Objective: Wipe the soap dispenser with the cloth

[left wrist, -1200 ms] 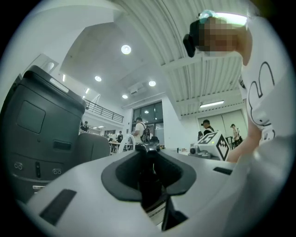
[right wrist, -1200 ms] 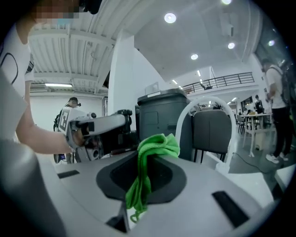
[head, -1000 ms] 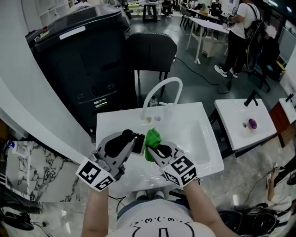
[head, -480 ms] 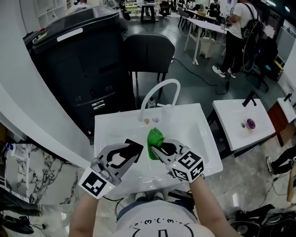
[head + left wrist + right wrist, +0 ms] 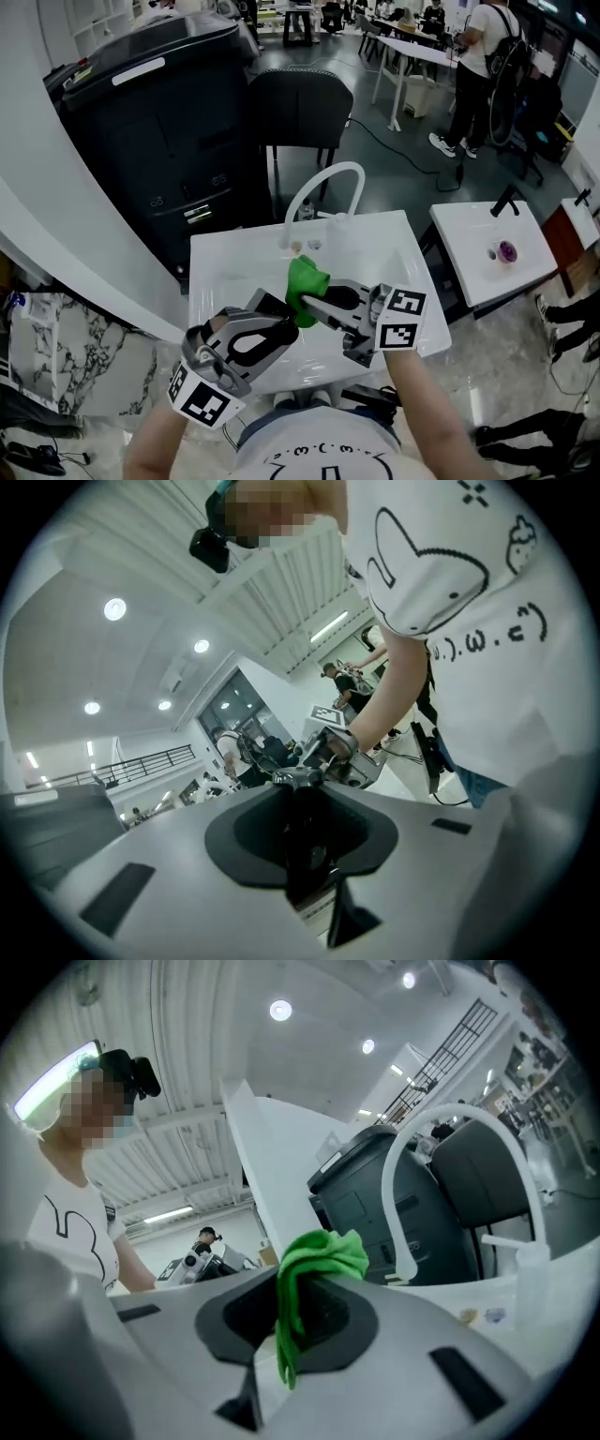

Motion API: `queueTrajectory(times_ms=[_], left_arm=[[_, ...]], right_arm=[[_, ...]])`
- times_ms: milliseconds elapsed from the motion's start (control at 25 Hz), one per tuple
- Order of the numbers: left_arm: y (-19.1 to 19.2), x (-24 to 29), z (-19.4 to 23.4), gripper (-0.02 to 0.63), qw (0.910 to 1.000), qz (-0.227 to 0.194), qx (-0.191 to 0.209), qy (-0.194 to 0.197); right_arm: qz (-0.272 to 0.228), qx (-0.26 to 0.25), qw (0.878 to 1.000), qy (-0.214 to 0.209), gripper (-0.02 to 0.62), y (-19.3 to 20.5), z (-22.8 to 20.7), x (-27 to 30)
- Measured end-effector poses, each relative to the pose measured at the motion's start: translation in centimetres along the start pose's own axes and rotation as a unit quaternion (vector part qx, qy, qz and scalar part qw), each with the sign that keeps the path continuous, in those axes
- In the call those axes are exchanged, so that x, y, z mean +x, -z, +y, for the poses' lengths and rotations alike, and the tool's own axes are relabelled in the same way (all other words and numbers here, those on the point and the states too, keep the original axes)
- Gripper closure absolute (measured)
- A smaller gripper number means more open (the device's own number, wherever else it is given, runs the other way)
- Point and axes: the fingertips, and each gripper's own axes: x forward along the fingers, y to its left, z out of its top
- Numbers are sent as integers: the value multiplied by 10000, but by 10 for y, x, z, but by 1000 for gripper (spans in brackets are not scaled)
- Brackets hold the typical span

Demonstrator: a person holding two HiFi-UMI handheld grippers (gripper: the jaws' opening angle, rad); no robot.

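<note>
The soap dispenser [image 5: 302, 841], a dark pump bottle, stands upright between the jaws of the left gripper [image 5: 277, 319]. In the left gripper view the jaws stand only narrowly apart and are closed against its sides, with the pump head [image 5: 298, 776] poking up above them. In the head view this gripper sits over the near left part of the white sink [image 5: 398, 248], at about 7 o'clock from the basin's middle. The green cloth [image 5: 304, 277] is just beside the dispenser, at about 1 o'clock from it; whether the two touch cannot be told. The right gripper [image 5: 307, 301] has the cloth pinched between its closed jaws. In the right gripper view the cloth bunches above the jaws, and a strip hangs down through the gap. The two grippers point toward each other over the basin, the right one at 3 o'clock from the left. The white arched faucet [image 5: 328, 176] rises at the sink's back edge, at 12 o'clock from the cloth. Behind it, also at 12 o'clock, stands a black chair [image 5: 300, 98]. A large black machine [image 5: 141, 122] stands at 10 o'clock. At 3 o'clock, well apart from the sink, is a second white sink [image 5: 473, 230] with a small purple object [image 5: 509, 251] in it. At 1 o'clock, far off, a person [image 5: 487, 47] stands by the tables.
</note>
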Motion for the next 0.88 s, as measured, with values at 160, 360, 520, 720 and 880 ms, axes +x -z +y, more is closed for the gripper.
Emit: queueTrajectory(times_ms=[160, 360, 520, 720, 880], left_arm=[[0, 3, -1, 516, 9999, 34, 85, 80], [-1, 9, -9, 517, 9992, 81, 286, 283], [-1, 12, -12, 515, 9968, 126, 590, 532], [-4, 15, -20, 515, 9900, 188, 1114, 846], [4, 16, -22, 515, 9834, 351, 1494, 972]], right_arm=[[97, 272, 9989, -365, 546, 9, 2, 6], [515, 425, 9965, -502, 546, 28, -12, 12], [578, 1122, 9897, -672, 546, 41, -31, 22], [412, 1706, 9838, -373, 546, 52, -55, 26], [168, 1639, 9863, -77, 546, 41, -61, 16]])
